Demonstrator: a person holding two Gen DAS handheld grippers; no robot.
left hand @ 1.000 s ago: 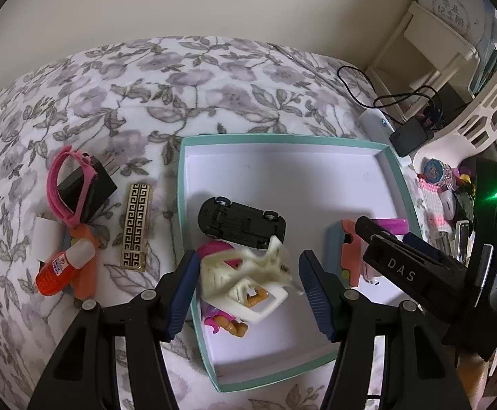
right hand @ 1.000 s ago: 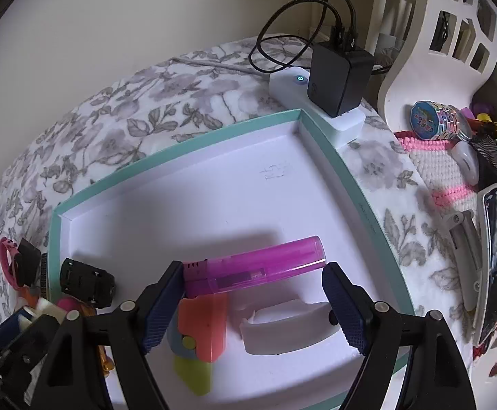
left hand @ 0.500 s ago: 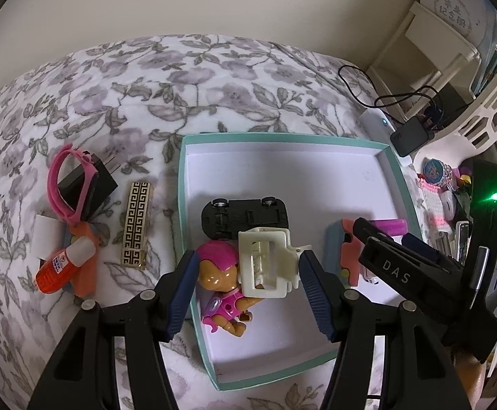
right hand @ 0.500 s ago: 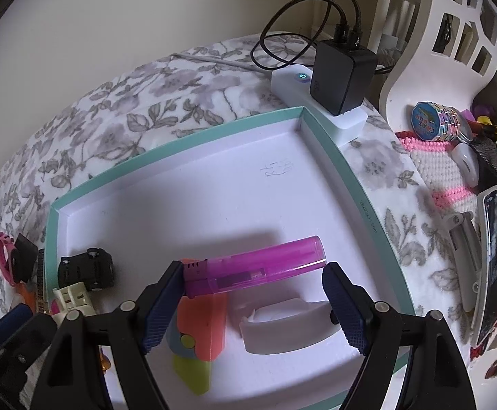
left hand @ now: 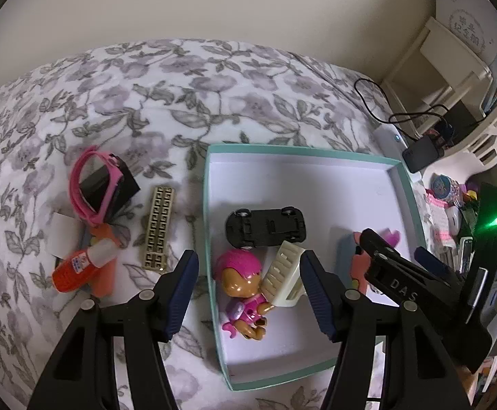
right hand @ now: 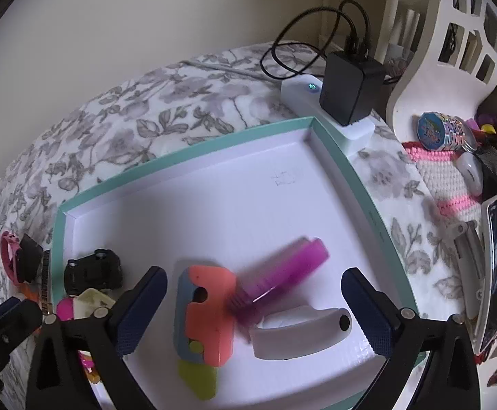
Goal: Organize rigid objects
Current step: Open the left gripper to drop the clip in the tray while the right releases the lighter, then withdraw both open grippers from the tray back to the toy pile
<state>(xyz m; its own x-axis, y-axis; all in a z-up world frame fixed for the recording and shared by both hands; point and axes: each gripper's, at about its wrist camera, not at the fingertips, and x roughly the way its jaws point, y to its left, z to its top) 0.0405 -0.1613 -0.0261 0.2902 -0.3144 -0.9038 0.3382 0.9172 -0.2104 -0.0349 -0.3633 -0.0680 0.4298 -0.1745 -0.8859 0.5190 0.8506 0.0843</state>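
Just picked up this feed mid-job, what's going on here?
A person is sorting small items into a teal-rimmed box on a floral cover. Both grippers are open and hold nothing. The left gripper hovers over a cream hair clip leaning on a pink-haired doll beside a black toy car. The right gripper hangs over a purple lighter, blurred. A gold barrette and glue bottle lie outside.

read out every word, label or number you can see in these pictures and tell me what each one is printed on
"DAS": white letters on the black body of the right tool.
Glue bottle: label print too small to read.
Round tin: lid picture blurred, unreadable.
White box top right: circular stamp with characters, too blurred to read.
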